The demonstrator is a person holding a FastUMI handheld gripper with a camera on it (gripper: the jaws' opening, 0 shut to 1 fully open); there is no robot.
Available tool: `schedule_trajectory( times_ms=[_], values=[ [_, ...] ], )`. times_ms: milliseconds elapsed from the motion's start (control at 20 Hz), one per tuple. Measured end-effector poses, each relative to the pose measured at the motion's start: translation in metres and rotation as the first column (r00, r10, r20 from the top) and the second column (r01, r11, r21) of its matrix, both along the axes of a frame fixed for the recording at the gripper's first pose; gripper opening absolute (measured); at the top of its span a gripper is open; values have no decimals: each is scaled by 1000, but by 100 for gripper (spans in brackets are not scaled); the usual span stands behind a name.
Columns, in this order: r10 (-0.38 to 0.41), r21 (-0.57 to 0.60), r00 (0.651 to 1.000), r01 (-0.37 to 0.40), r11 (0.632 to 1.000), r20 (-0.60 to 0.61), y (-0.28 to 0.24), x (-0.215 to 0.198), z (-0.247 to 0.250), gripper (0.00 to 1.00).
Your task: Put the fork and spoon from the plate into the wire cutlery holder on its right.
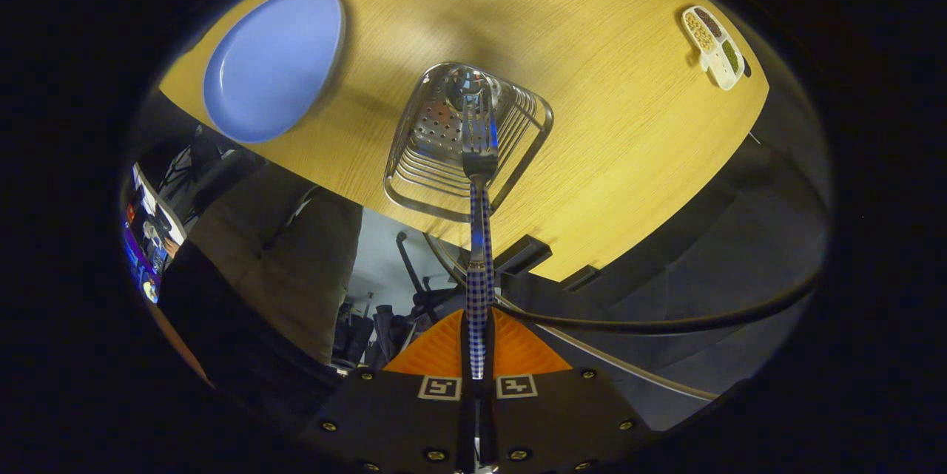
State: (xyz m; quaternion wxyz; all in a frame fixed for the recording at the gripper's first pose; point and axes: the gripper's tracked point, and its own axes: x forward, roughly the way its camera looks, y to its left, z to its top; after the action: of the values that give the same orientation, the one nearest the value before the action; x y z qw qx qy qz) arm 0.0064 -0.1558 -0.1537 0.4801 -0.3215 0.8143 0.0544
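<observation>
Hand-held gripper [477, 356] clamped on fork [479, 237] handle; tines point ahead over cutlery holder [414, 163].

Nothing readable is showing anywhere right now: no words, brands or numbers. Two square black-and-white coded markers [477, 387] are sitting on the gripper [477, 356], and they're spelling nothing out.

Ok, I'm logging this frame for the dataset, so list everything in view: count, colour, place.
fork: one, silver with blue-checked handle, clamped between the fingers, tines over the holder
wire cutlery holder: one, silver, on the table beyond the fingers
plate: one, blue, bare, left of the holder
divided dish: one, white, holding beans, far right of the holder
table: one, light wood
cable: one, black, below the table edge
hand-held gripper: one, shut on the fork handle
</observation>
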Motion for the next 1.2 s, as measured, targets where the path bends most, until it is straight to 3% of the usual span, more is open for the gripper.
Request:
schedule_trajectory(
  times_ms=[650, 850, 900, 950, 1050, 1150, 1200],
  values=[
    [-24, -60, 989, 16, 998, -149, 19, 28, -16, 3],
    [-26, -31, 992, 22, 999, -125, 26, 32, -20, 13],
    [-34, -25, 992, 31, 999, -120, 29, 33, -19, 30],
    [-41, -16, 993, 39, 999, -111, 29, 31, -17, 31],
    [-58, -2, 994, 58, 998, -93, 27, 29, -12, 48],
    [-80, 25, 994, 82, 996, -69, 27, 25, -8, 55],
    [-86, 40, 995, 88, 995, -48, 25, 21, -8, 77]
  ],
)
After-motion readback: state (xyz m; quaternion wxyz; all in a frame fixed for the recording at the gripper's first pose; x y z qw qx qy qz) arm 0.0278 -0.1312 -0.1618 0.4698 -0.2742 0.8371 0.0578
